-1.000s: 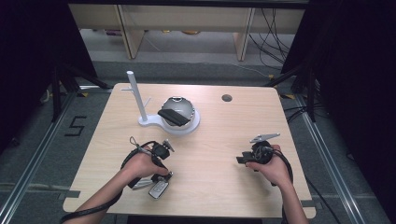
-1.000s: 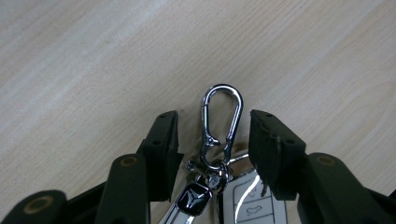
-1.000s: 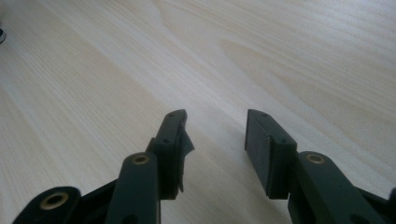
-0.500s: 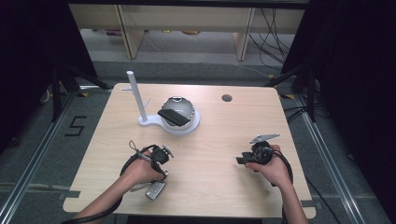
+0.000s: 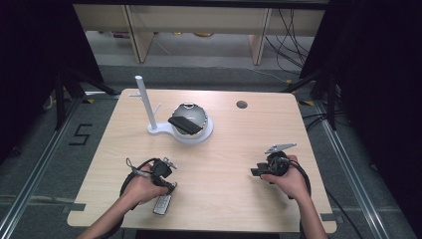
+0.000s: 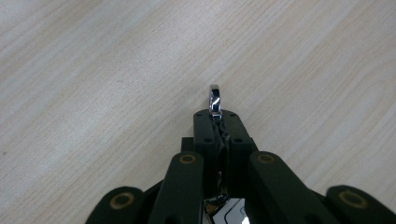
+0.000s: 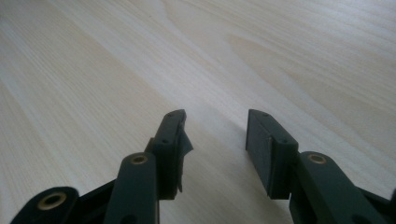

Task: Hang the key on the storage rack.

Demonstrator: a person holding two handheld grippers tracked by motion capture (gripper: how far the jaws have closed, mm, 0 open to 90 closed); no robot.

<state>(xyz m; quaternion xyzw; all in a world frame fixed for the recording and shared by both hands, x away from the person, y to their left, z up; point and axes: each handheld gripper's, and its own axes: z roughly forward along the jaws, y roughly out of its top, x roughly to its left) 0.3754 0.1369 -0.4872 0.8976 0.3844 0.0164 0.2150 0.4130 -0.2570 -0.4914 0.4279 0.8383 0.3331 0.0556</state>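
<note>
The slim silver-and-black remote control [image 5: 162, 203] is clamped edge-on in the left gripper [image 6: 215, 114], whose jaws have just closed. Its long axis runs along the jaws — a chrome end protrudes forward. The right gripper [image 7: 215, 140] is released above the tabletop [image 5: 239, 149], well apart.

A taped "5" on the floor [image 5: 79, 135] left of the table [image 5: 234, 129].

high overhead, two close table-level views

Most of the thin silvery object [image 6: 215, 99] is hidden between the closed jaws of the left tool [image 6: 218, 122]; a chrome end sticks out, and what it is cannot be told. In the high view the person's left hand [image 5: 142, 185] covers part of the remote-like object [image 5: 162, 204]. The dark item on the white stand [image 5: 185, 124] is too small to identify.
</note>
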